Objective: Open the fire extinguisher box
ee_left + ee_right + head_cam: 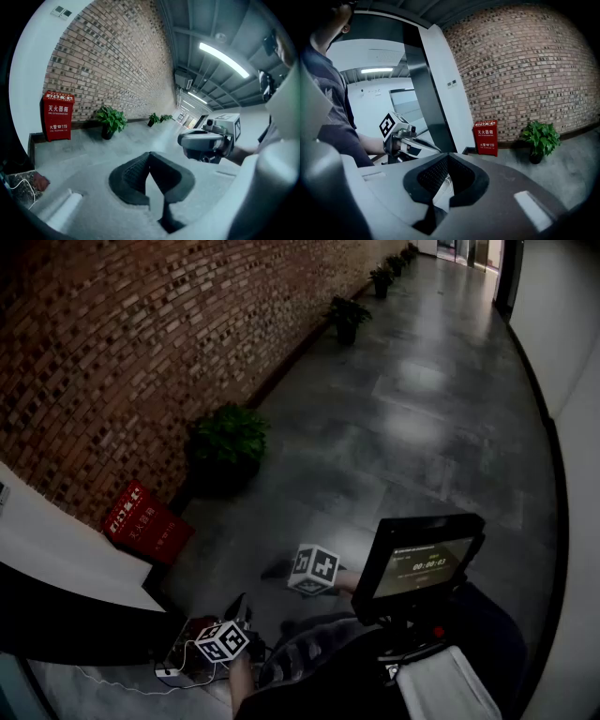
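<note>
The left hand-held gripper (150, 153) and the right hand-held gripper (448, 155) are both closed on nothing, well apart from the red box (145, 524).

This is a long hallway in a big building. A tall brick wall (141, 352) runs down one side. Pot plants (228, 442) stand in a row along the brick wall, and a red fire extinguisher box (145, 521) leans against it.
</note>
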